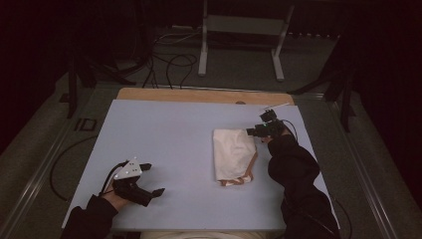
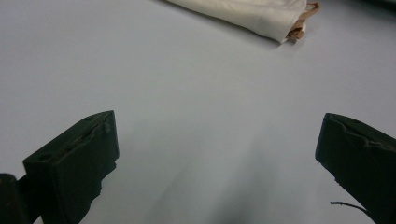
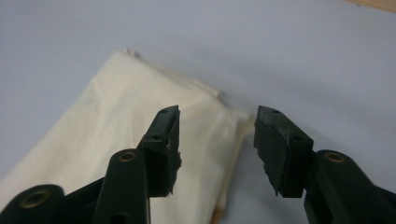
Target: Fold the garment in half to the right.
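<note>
A folded cream cloth (image 1: 233, 152) with a brown edge at its near end lies right of centre on the pale blue mat (image 1: 164, 134). My right gripper (image 1: 250, 132) hovers at the cloth's far right corner, its jaws open and nothing between them. In the right gripper view the cloth (image 3: 116, 116) lies below and beyond the parted jaws of my right gripper (image 3: 217, 121). My left gripper (image 1: 155, 178) is over bare mat at the near left, open wide and empty. In the left gripper view the cloth (image 2: 247, 11) lies far beyond my left gripper (image 2: 217, 135).
A wooden table edge (image 1: 199, 94) shows past the mat's far side. Beyond it on the floor stand a grey metal frame (image 1: 239, 25) and loose black cables (image 1: 169, 64). Dark sleeves come in from the bottom corners.
</note>
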Action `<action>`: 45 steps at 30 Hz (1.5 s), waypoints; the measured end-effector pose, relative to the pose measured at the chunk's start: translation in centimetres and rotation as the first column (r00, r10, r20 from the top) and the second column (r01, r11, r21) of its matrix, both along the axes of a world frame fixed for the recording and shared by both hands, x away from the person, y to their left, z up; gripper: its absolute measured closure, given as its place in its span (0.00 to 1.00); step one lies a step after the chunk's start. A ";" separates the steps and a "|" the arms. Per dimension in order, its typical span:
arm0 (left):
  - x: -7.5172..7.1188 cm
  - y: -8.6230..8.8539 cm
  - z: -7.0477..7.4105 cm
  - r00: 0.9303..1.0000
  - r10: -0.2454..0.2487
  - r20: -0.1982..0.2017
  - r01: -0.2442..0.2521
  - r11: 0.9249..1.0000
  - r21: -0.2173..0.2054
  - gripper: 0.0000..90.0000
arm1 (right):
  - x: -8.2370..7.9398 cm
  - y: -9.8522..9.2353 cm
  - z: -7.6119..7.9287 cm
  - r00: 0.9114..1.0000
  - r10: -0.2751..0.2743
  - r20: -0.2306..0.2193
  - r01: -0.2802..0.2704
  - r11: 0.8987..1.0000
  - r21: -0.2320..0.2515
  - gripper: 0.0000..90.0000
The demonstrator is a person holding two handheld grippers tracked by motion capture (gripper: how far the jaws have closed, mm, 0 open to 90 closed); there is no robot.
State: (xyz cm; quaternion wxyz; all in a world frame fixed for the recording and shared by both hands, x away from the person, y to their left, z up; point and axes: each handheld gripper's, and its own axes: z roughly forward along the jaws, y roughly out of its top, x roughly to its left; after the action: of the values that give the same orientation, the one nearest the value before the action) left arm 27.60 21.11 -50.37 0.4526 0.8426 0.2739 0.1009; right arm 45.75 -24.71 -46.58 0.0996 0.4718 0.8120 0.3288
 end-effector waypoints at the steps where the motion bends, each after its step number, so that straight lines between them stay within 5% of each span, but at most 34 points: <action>1: 0.0 0.0 -0.1 1.000 0.007 0.002 -0.007 1.000 0.005 0.00 | 0.4 0.2 -0.2 1.000 -0.002 -0.007 0.002 1.000 -0.002 0.58; 7: 0.3 0.6 -0.2 0.999 0.038 -0.004 -0.038 0.999 0.014 0.00 | 1.9 0.6 -1.7 0.996 -0.026 -0.079 0.025 1.000 -0.017 0.62; 13: 0.7 1.5 -0.2 0.997 0.072 -0.006 -0.072 0.997 -0.015 0.00 | 1.7 0.6 -2.2 0.997 -0.011 -0.081 0.006 0.998 -0.068 0.99; 18: 0.8 1.7 -0.2 0.996 0.088 -0.004 -0.088 0.996 -0.021 0.00 | 1.2 0.6 -0.8 1.000 0.003 0.010 -0.002 0.997 -0.075 1.00; 30: 0.9 2.0 -0.1 0.995 0.103 0.006 -0.103 0.994 -0.041 0.00 | 0.1 0.4 1.3 0.993 0.008 0.122 0.003 0.996 -0.089 1.00; 45: 0.8 2.0 -0.3 0.993 0.114 0.009 -0.113 0.992 -0.049 0.00 | 1.2 -0.5 -2.0 0.998 -0.029 0.048 0.035 0.991 -0.126 1.00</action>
State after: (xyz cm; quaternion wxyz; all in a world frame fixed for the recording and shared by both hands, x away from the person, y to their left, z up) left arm 28.36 23.16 -50.64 0.4682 0.8138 0.3210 0.1247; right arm 46.98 -25.22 -48.54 0.1531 0.4699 0.8210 0.2858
